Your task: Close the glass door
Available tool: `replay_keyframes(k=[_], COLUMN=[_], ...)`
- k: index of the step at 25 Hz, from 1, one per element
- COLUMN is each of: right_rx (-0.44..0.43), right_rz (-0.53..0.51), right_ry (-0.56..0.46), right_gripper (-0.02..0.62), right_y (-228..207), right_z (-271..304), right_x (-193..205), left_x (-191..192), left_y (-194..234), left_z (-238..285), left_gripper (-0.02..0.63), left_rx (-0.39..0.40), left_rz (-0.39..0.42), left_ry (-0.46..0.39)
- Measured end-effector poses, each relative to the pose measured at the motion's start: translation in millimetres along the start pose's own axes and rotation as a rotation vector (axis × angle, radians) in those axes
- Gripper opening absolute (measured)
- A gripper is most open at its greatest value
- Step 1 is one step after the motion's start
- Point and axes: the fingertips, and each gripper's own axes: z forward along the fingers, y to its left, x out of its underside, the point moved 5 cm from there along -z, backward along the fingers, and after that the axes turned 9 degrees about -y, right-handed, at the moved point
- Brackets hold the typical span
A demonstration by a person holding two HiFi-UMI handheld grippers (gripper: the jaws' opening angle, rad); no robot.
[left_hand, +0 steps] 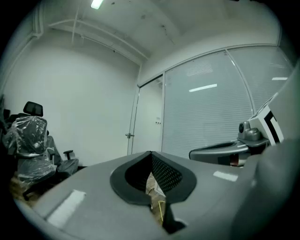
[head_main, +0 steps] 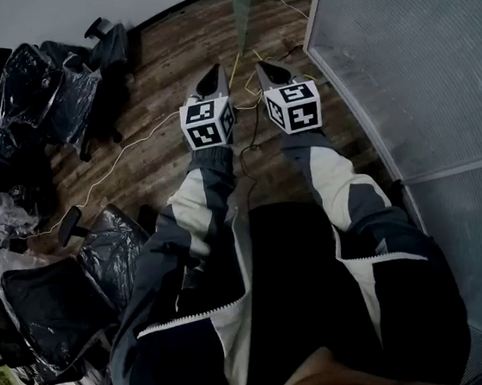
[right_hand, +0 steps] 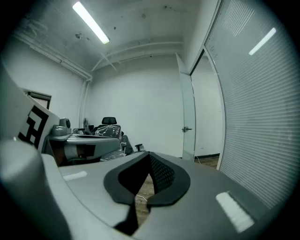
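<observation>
Left gripper [head_main: 214, 79] and right gripper [head_main: 268, 72] — side by side above wooden floor [head_main: 172, 56], jaws of each fully closed, nothing between. Glass door [right_hand: 188, 117] — ahead, well apart from both, swung open beside frosted partition [head_main: 415, 44]. Plastic-wrapped office chairs [head_main: 37, 90] at left.

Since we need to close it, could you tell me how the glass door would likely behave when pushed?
The glass door is a tall, rigid panel, so it should probably swing as one piece. Its smooth face may let the jaws slip; being glass, it probably wants a gentle push.
</observation>
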Motion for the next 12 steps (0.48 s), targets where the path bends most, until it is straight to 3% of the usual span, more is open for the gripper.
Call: replay_keyframes(k=[12], right_rx=[-0.003], right_rz=[0.023], right_ry=[-0.02], right_gripper=[0.004], right_y=[-0.3], right_z=[5.6], right_x=[-2.3], left_x=[-0.9], left_y=[1.5], left_z=[6.5], left_gripper=[0.003], left_rx=[0.019], left_rz=[-0.009], left_ry=[-0.011])
